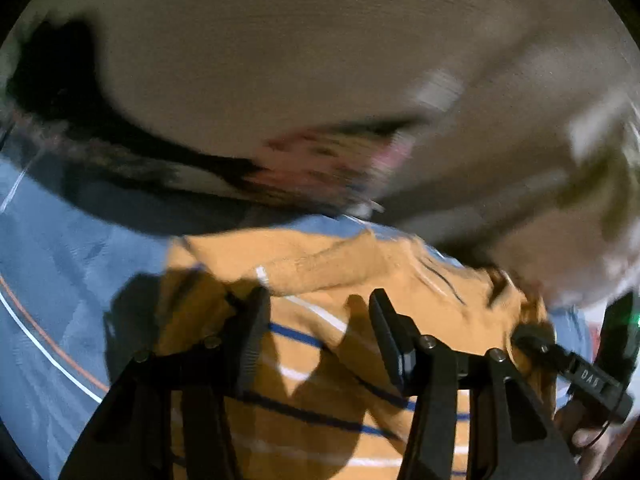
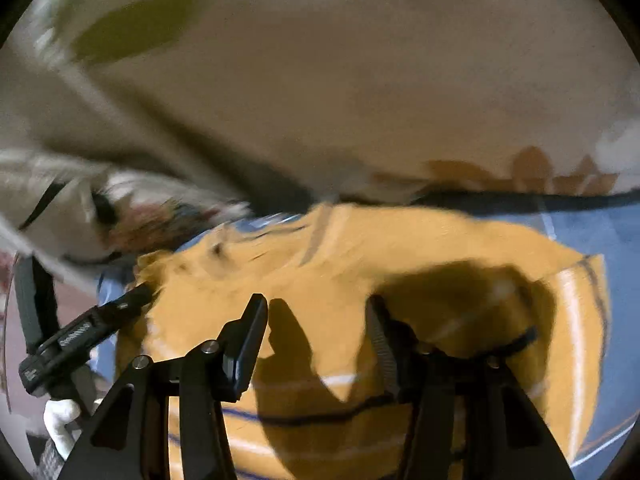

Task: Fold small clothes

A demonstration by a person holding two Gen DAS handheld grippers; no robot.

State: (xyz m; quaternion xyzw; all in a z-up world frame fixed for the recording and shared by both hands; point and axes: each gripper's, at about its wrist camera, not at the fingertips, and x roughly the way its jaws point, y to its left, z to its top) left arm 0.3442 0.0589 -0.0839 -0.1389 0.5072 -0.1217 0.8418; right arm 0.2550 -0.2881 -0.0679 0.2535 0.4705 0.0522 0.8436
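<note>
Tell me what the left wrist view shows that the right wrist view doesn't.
Left wrist only: the left gripper with its jaws open over the orange striped garment, and a dark blurred heap beyond it. Right wrist only: the right gripper, jaws also open and empty, plus an olive patch on the wall. Both share the garment on the blue sheet.
</note>
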